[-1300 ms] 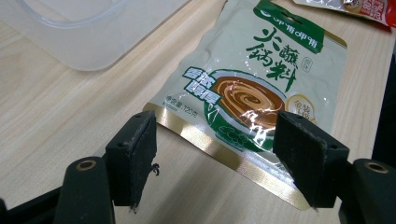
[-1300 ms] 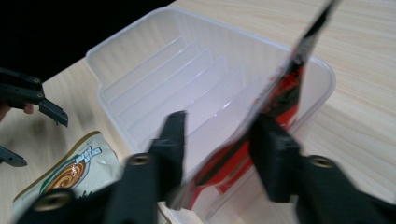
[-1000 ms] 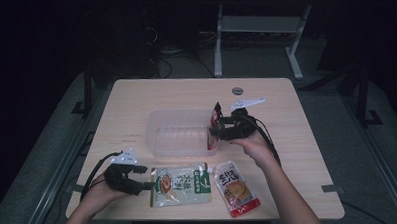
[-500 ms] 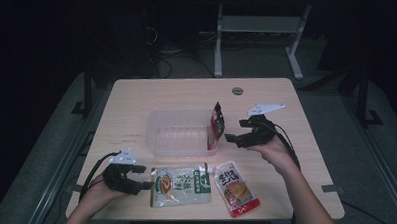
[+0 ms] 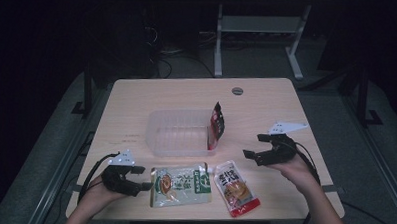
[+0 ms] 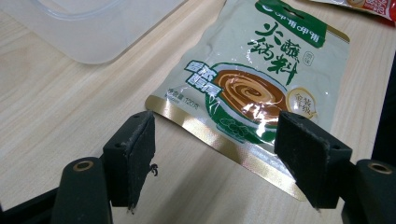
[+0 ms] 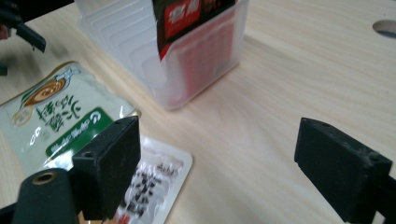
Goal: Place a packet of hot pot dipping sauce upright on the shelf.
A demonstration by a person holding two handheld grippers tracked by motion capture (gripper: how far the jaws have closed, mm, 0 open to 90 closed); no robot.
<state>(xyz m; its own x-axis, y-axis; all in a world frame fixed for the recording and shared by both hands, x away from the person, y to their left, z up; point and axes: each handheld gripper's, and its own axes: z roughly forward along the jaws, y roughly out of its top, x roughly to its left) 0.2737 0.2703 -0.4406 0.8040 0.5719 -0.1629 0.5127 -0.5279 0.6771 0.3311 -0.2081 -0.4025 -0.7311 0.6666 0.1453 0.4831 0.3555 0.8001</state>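
red sachet (image 7: 187, 18) upright in clear tub (image 7: 140, 51)

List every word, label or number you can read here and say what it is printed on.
Green pouch, large print: "火锅蘸料".
Green pouch, small print on its left side: "120克"; the other lines there are too small to read.
Green pouch, top band, blue badge and round gold seal: too blurred to read.
Red pouch: large characters, too small to read.
Dark red pouch standing in the tub: white characters, blurred.
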